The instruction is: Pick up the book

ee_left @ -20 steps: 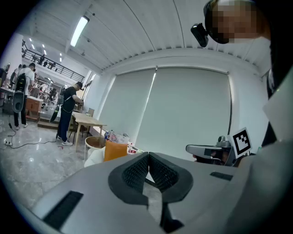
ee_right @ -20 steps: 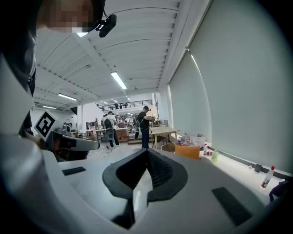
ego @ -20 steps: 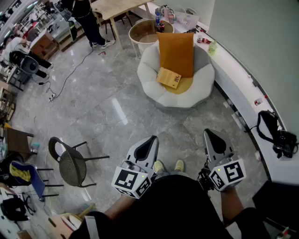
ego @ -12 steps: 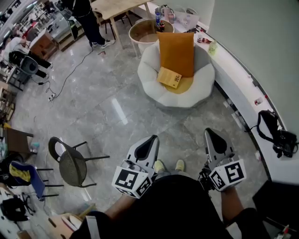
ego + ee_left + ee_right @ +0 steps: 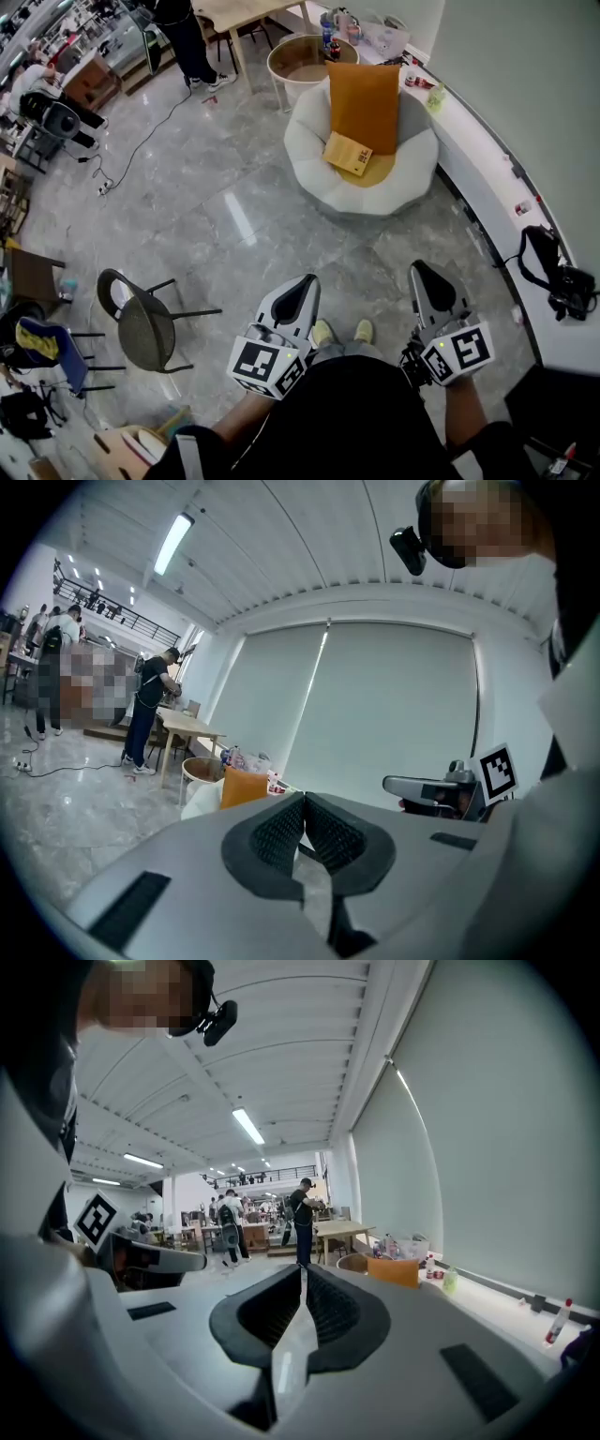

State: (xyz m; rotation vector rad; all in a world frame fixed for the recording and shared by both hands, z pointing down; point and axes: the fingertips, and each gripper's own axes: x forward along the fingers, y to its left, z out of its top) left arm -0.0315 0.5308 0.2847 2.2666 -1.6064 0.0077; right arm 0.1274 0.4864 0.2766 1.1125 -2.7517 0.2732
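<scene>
A yellow book [image 5: 348, 153] lies on the seat of a round white armchair [image 5: 309, 159], in front of an upright orange cushion [image 5: 364, 101]. The chair stands far ahead of me across the floor. My left gripper [image 5: 305, 283] and right gripper [image 5: 423, 273] are held low near my body, side by side above my shoes, both far from the book. Both are shut with nothing between the jaws. In the left gripper view the orange cushion [image 5: 243, 787] shows small beyond the shut jaws, and the right gripper view also catches the cushion [image 5: 392, 1271].
A black metal chair [image 5: 142, 322] stands at my left. A white ledge [image 5: 487, 178] runs along the wall at the right, with a black bag [image 5: 547, 267] on it. A round wooden side table [image 5: 300, 58] and a wooden table [image 5: 234, 11] stand behind the armchair. People stand at the far left.
The head view has shifted slightly, so the armchair and book sit a little further right and up. Both grippers stay shut and in place.
</scene>
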